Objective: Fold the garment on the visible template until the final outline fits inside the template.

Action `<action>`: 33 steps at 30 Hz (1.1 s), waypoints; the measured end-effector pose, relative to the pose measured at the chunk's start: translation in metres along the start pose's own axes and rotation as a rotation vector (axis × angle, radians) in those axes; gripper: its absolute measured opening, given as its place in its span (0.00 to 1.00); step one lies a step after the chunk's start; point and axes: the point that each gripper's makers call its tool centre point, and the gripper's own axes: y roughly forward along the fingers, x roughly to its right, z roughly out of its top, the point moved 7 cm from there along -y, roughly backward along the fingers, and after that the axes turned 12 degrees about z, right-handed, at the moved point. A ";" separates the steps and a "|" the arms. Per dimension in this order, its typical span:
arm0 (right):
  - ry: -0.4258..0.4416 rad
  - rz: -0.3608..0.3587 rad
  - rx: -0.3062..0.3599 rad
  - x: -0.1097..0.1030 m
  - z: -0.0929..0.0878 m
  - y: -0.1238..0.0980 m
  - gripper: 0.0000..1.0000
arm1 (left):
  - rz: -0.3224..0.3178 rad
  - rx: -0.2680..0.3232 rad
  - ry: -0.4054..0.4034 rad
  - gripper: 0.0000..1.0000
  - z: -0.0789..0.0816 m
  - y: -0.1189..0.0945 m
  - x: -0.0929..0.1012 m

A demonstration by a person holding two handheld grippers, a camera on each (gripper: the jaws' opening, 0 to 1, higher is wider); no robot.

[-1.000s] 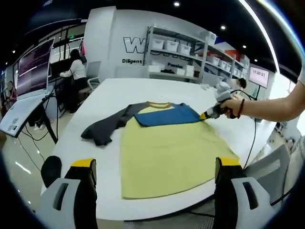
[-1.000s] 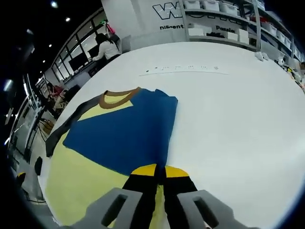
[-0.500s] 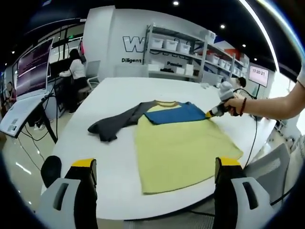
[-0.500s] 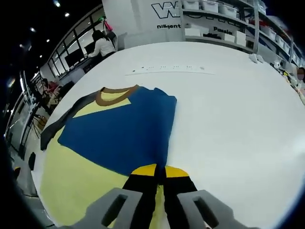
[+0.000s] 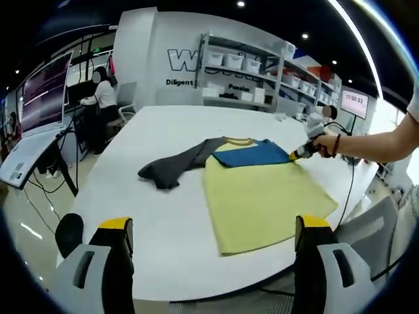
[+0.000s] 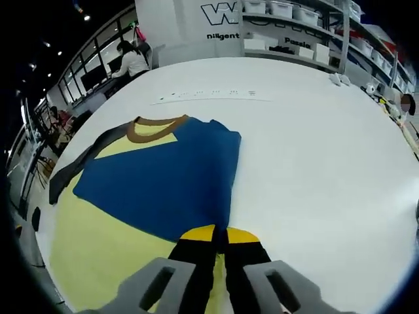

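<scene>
A yellow T-shirt [image 5: 262, 196] lies flat on the white table [image 5: 163, 222], with a brown collar [image 6: 156, 125] and a dark grey sleeve [image 5: 173, 167] spread to its left. Its blue sleeve [image 6: 170, 183] is folded across the chest. My right gripper [image 6: 220, 235] is shut on the tip of this blue sleeve; in the left gripper view a person's hand holds that right gripper [image 5: 296, 155] at the shirt's far right corner. My left gripper [image 5: 213, 224] stands open over the table's near edge, short of the shirt, with nothing between its fingers.
A faint row of small marks [image 6: 206, 93] crosses the table beyond the collar. Shelves with white bins [image 5: 242, 72] line the back wall. A person sits at a desk [image 5: 101, 98] at the far left. A grey chair [image 5: 370, 229] stands at the table's right edge.
The shirt has slid to the right across the table and away from its near edge, drawn along by my right gripper, which is shut on the blue sleeve. My left gripper has stayed where it was.
</scene>
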 end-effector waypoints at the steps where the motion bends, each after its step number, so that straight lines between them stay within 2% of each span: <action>1: -0.001 -0.002 0.000 0.001 0.000 0.000 0.00 | 0.000 0.000 0.000 0.98 0.000 0.000 0.000; 16: -0.030 -0.070 -0.013 0.026 0.004 -0.005 0.00 | 0.005 -0.005 0.011 0.98 -0.001 0.000 0.000; 20: -0.032 -0.056 0.033 0.026 0.007 -0.009 0.01 | 0.011 0.004 0.011 0.99 0.000 0.000 -0.001; 21: -0.049 -0.041 0.082 0.024 0.011 -0.011 0.03 | 0.015 0.007 0.010 0.99 0.000 0.000 -0.001; 24: -0.063 -0.015 0.117 0.018 0.012 -0.016 0.18 | 0.022 0.001 0.015 0.99 0.000 0.001 -0.001; 29: -0.079 0.047 0.169 0.004 0.010 -0.025 0.32 | 0.041 -0.004 0.046 0.99 0.001 0.003 -0.003; 30: -0.086 0.068 0.203 -0.001 0.011 -0.027 0.37 | 0.044 -0.008 0.056 0.99 0.002 0.003 -0.003; 31: -0.085 0.082 0.218 -0.005 0.011 -0.030 0.45 | 0.045 -0.003 0.063 0.99 0.003 0.004 -0.004; 33: -0.085 0.111 0.240 -0.012 0.010 -0.036 0.55 | 0.052 0.008 0.071 0.99 0.007 0.004 -0.007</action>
